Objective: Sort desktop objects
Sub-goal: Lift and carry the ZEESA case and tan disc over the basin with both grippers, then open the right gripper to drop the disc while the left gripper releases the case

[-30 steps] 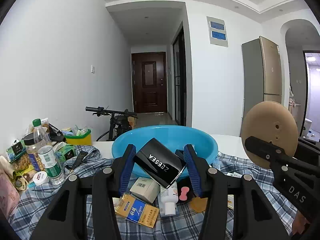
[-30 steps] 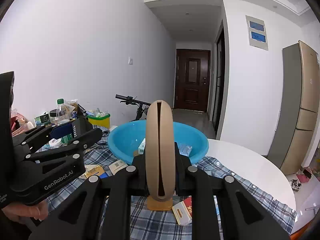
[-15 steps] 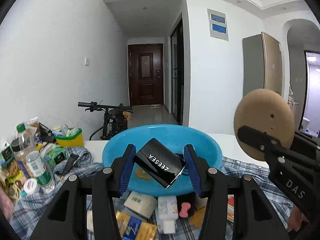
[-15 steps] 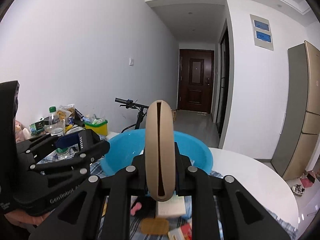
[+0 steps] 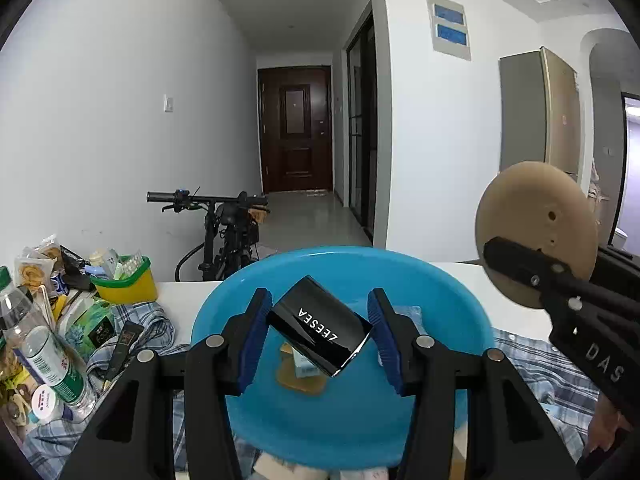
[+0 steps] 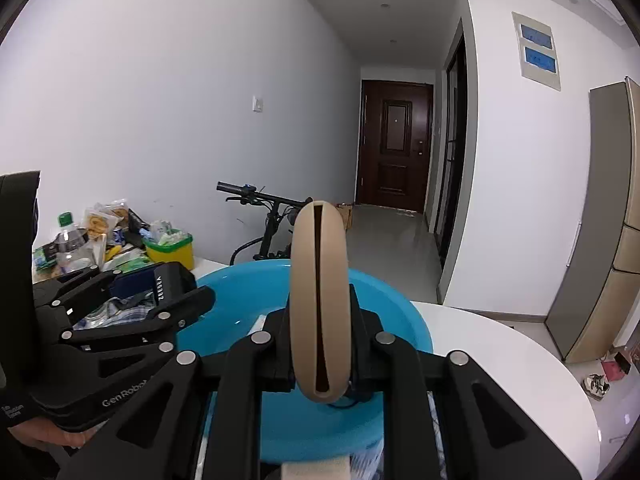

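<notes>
My left gripper (image 5: 320,332) is shut on a glossy black box (image 5: 319,331) with white lettering, held tilted between the blue pads above the blue basin (image 5: 452,304). A tan flat piece and a small pale box lie on the basin's floor under it. My right gripper (image 6: 319,300) is shut on a beige round disc (image 6: 319,300), seen edge-on with a dark slit, over the basin's (image 6: 404,320) near side. In the left wrist view the disc (image 5: 536,236) shows its flat face at the right. In the right wrist view the left gripper (image 6: 160,284) is at the left with the black box.
A clutter of water bottles (image 5: 44,356), snack packets and a yellow-green tub (image 5: 124,280) fills the table's left side on a checked cloth (image 5: 140,320). The white round table (image 6: 520,360) extends to the right. A bicycle (image 5: 224,224) stands behind the table. A person's hand (image 6: 44,436) holds the left gripper.
Both grippers have moved forward over the table, so the blue basin now lies directly under them and the small boxes on the cloth have slipped below view. Both grips are unchanged.
</notes>
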`<act>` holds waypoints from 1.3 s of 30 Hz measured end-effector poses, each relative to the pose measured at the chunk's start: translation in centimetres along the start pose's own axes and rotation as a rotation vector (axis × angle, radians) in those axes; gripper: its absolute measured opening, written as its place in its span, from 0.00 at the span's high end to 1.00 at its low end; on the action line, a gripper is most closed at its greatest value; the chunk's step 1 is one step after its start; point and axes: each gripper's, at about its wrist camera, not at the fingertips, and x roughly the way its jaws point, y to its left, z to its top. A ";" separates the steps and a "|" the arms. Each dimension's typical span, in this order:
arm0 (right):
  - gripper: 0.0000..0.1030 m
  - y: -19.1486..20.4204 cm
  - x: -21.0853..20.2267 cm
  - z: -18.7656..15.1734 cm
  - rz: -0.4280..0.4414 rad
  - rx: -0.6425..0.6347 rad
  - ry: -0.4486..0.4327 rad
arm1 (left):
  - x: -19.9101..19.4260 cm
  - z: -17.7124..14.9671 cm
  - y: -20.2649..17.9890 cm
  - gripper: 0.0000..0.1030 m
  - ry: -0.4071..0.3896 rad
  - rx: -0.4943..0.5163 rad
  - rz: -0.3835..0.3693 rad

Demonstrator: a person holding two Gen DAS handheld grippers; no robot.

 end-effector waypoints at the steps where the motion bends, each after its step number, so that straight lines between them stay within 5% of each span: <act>1: 0.84 -0.2 0.6 0.1 -0.001 -0.001 0.004 | 0.7 0.1 0.3 0.49 0.006 -0.002 0.003; 14: 0.85 -1.2 6.4 1.7 0.008 -0.019 0.038 | 7.0 1.9 1.9 0.49 0.027 -0.020 -0.002; 27: 0.96 -2.3 10.1 1.6 0.060 0.032 0.108 | 11.3 3.8 2.6 0.49 0.070 -0.036 -0.020; 39: 0.96 -3.3 13.4 -0.1 0.105 0.061 0.310 | 17.0 1.1 3.4 0.49 0.389 -0.055 -0.081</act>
